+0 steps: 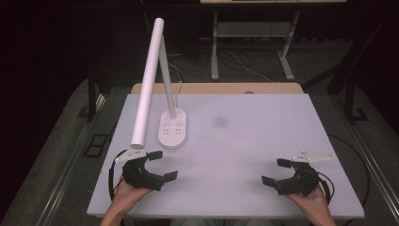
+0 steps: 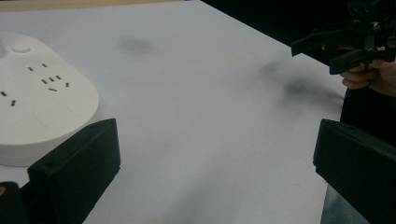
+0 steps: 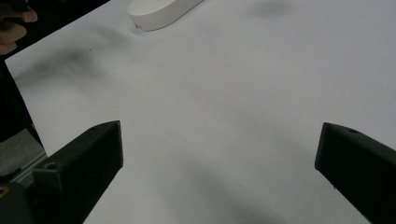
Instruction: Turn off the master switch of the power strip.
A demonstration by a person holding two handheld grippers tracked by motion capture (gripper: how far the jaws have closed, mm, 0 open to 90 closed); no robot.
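A white desk lamp stands on the white table (image 1: 244,141); its oval base (image 1: 172,128) with socket slots sits left of centre and its long tube head (image 1: 147,82) slopes down toward the front left. The base (image 2: 37,98) fills the left of the left gripper view, and its end (image 3: 161,11) appears at the top of the right gripper view. My left gripper (image 1: 163,165) rests near the front left edge, open, holding nothing. My right gripper (image 1: 276,171) rests near the front right edge, open and holding nothing. In the left gripper view the right gripper (image 2: 334,51) appears at upper right.
A faint grey smudge (image 1: 219,122) marks the table's middle. A wooden strip (image 1: 216,88) runs along the table's far edge. Behind it stand desk legs (image 1: 214,52) and cables on the dark floor.
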